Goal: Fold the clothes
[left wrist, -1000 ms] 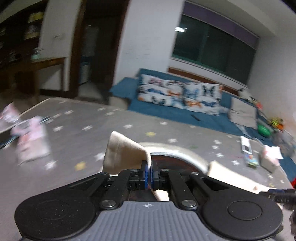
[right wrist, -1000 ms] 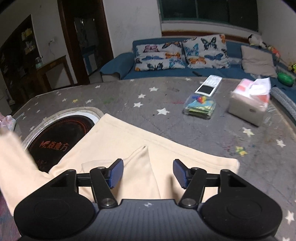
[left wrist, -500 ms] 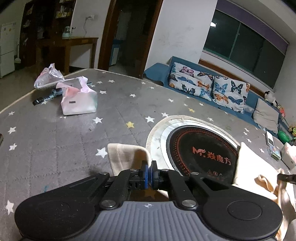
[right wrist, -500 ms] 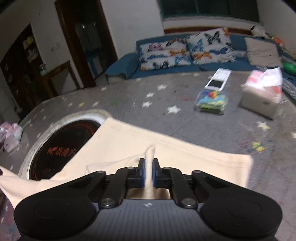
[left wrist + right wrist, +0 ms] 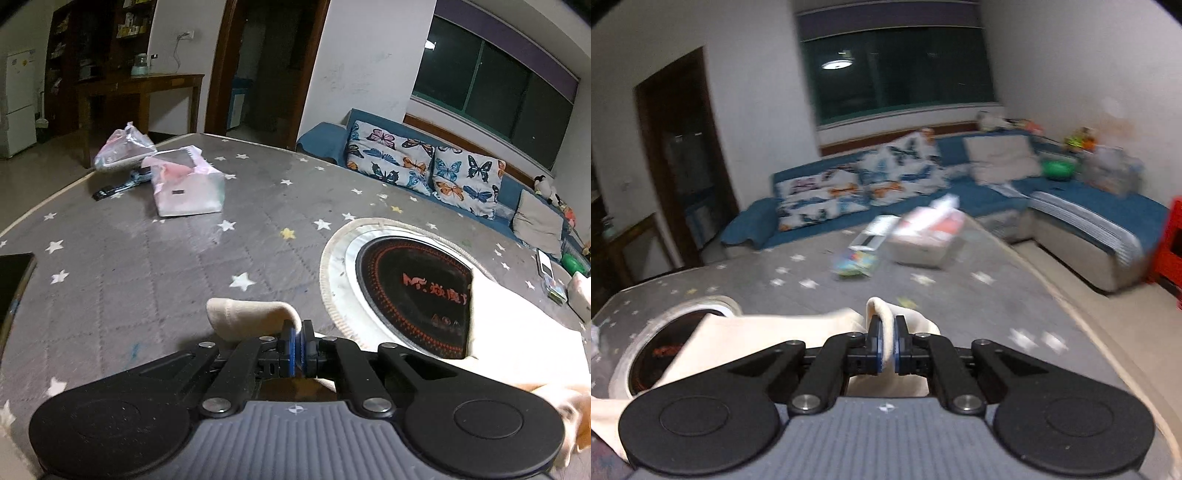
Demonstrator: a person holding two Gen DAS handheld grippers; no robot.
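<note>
Left wrist view: left gripper (image 5: 297,338) pinches a rolled edge of the cream garment (image 5: 517,332), fingers pressed together on the cloth, low over the star-patterned table (image 5: 147,266). The rest of the garment drapes across the round hotplate (image 5: 410,288). Right wrist view, blurred: right gripper (image 5: 886,338) is clamped on another fold, cloth bulging between its fingers. Two separate grips probably serve to stretch the garment flat before folding.
</note>
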